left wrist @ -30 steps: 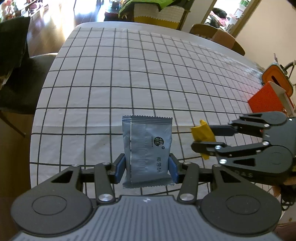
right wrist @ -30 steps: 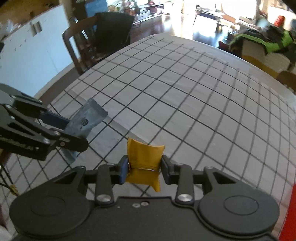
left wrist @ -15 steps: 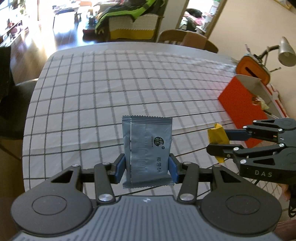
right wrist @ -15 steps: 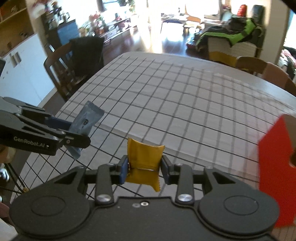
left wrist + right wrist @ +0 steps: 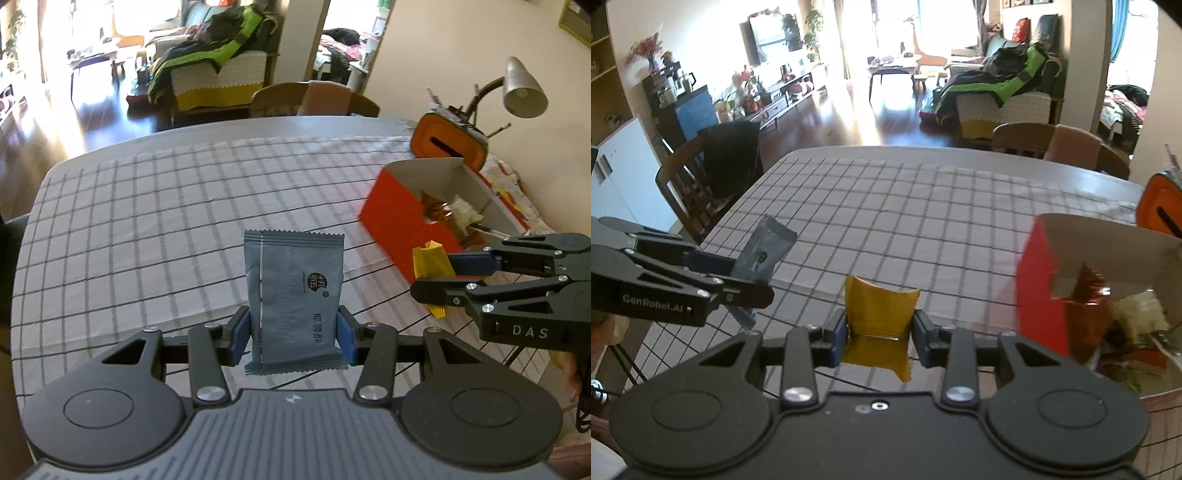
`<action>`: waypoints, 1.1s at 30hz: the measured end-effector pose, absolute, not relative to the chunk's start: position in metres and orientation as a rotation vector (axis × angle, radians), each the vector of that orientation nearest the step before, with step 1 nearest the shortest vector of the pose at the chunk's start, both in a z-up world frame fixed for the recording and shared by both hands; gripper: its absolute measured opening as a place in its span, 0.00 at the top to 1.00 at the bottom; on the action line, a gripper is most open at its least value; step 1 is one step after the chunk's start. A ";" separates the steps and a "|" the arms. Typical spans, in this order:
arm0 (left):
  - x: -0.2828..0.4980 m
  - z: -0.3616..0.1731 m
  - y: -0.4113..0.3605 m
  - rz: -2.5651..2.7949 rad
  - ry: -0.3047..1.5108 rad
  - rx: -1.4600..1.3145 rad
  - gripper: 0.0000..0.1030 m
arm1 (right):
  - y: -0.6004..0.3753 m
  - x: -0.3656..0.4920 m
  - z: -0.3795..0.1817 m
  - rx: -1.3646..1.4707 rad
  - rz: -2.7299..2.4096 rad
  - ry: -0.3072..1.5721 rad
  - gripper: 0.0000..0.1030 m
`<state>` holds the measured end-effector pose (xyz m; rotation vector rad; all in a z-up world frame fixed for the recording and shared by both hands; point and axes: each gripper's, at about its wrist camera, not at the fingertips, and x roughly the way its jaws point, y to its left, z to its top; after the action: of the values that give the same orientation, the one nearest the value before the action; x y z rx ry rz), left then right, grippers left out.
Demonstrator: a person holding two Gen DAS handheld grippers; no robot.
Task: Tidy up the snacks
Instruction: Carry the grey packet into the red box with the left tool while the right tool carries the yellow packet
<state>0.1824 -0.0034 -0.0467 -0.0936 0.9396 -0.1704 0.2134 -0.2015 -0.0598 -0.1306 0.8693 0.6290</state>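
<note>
Left claw point(image 5: 294, 334) is clamped on a grey snack packet point(image 5: 295, 295), blue pads squeezing its lower sides, the packet standing upright at centre frame above the grid-patterned counter point(image 5: 147, 229). Over in the right wrist view, the right claw point(image 5: 881, 336) is pinched tight on a small yellow packet point(image 5: 881, 314), which buckles into a trough between the pads, low in the middle of the frame. Both packets are off the counter. At the right of both views sits the red box point(image 5: 391, 218), open-topped, with wrappers already inside, one reddish-brown point(image 5: 1087, 295) and one pale point(image 5: 1141, 314). In the left wrist view the right claw hangs just in front of that box. Behind the box, upper right, an orange container point(image 5: 447, 144) and a desk lamp point(image 5: 522, 88).
</note>
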 end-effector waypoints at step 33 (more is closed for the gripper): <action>0.276 -0.047 -0.232 -0.296 0.943 0.086 0.54 | -0.415 0.286 -0.067 -0.062 0.428 0.847 0.66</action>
<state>0.2759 -0.2323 -0.0472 0.0863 0.9428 -0.2957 0.2861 -0.4146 -0.0675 -0.0620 0.8470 0.4277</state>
